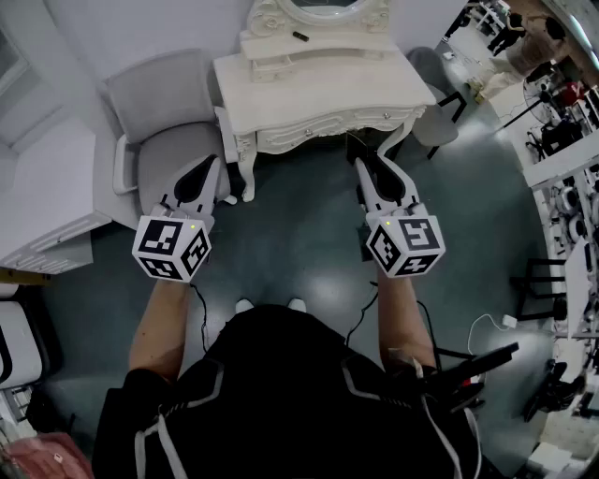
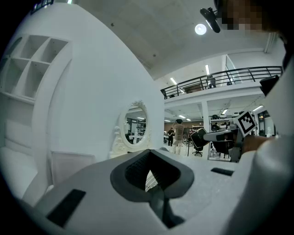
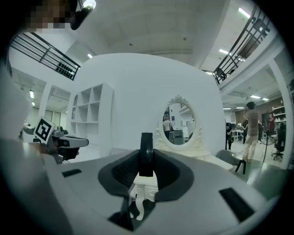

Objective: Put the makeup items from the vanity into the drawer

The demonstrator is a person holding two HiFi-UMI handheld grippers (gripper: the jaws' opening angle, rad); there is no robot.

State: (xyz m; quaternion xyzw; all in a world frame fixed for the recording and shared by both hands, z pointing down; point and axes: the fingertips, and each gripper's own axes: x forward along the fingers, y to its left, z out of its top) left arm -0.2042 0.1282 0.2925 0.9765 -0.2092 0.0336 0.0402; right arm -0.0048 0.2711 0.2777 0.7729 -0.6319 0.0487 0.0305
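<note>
Pinching a thin black makeup item between its pads, the right claw is held in the air in front of the white vanity. The item is seen edge-on in the right gripper view, standing upright, with its upper part rising above the jaw tips. In the head view this claw is seen just short of the vanity's front edge, above the dark floor, and the held item cannot be made out there.

The left claw is seen pressed together, with only a narrow slit between the pads and nothing gripped in it. In the head view it is held level with the right one, well apart from it, near the vanity's left front leg and beside a grey chair.

The vanity surface is seen bare in the head view. One small dark item is left on the raised shelf at the back, below the oval mirror. What kind of item it is cannot be told at this size.

The mirror is also seen straight ahead in the right gripper view. In the left gripper view it appears to the left. Each claw's marker cube is visible in the other's view.
</note>
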